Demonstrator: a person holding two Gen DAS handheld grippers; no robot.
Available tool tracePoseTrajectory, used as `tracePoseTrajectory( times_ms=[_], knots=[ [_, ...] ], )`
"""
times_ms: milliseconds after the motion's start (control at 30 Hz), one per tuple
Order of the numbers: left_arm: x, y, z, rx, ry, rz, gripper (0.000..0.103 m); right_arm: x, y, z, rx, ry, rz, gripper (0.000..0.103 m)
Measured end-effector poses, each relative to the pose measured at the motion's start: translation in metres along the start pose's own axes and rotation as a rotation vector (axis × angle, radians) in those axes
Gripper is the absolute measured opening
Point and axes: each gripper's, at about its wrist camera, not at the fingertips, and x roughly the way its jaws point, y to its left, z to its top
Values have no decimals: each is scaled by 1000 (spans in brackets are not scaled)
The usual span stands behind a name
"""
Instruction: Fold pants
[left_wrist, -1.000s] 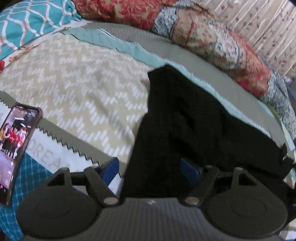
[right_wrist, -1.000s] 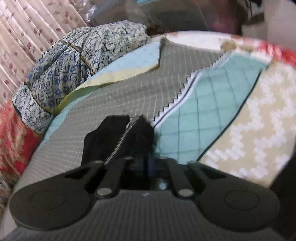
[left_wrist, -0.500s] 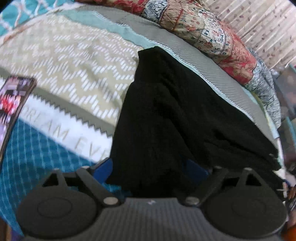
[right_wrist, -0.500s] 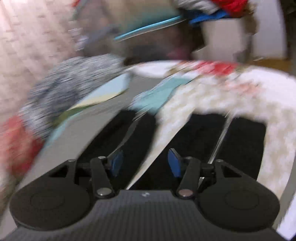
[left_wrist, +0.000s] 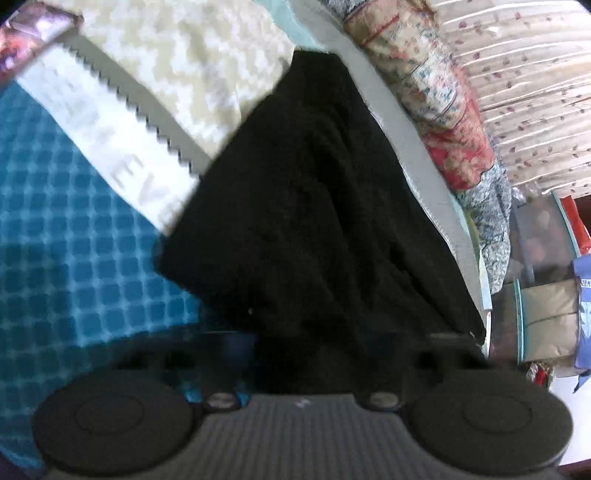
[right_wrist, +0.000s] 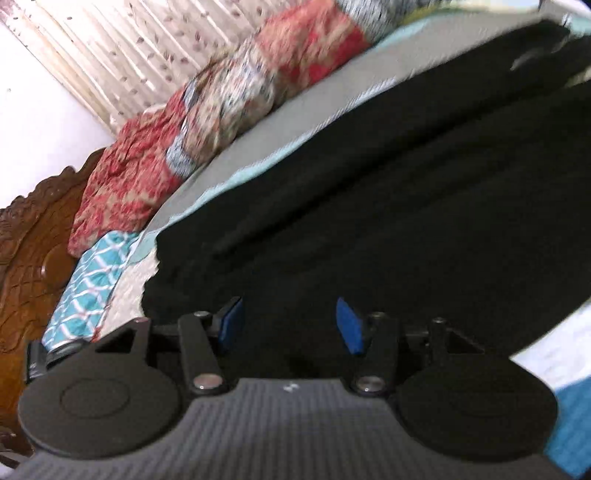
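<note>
Since the earlier frame, both grippers swung over black fabric pants (left_wrist: 325, 206) lying flat on patchwork quilt (left_wrist: 85, 229). Right gripper (right_wrist: 288, 326) jaws apart, empty; left gripper (left_wrist: 328, 343) blurred, state indiscernible. Between folds, probably; next, grasp an edge.

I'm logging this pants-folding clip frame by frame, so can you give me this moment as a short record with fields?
garment: black pants, lying spread along the bed
surface: patchwork bedspread in blue, white and beige
left gripper: low over the near end of the pants, blurred; grip unclear
right gripper: jaws apart, blue pads over the black cloth, holding nothing
backdrop: red floral pillow, carved wooden headboard, floral curtain
fold state: long strip, no crosswise fold visible
</note>
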Motion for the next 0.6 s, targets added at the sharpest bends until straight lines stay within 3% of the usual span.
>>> tracePoseTrajectory(
  times_ms=[33, 67, 133, 333, 500, 600],
  knots=[
    [1, 0, -2, -12, 2, 16, 8, 9, 2, -4, 15, 21, 6, 58],
    [0, -1, -4, -7, -8, 37, 8, 18, 6, -9, 23, 1, -11, 57],
    [-12, -4, -13, 37, -41, 84, 8, 28, 16, -18, 0, 50, -63, 57],
    [-55, 18, -46, 36, -64, 81, 8, 33, 31, -35, -53, 122, -64, 57],
    [-58, 23, -58, 43, -74, 75, 18, 45, 36, -34, -83, 131, -92, 57],
    [-81, 17, -59, 102, -138, 73, 27, 33, 36, -25, -90, 119, -79, 57]
  ],
)
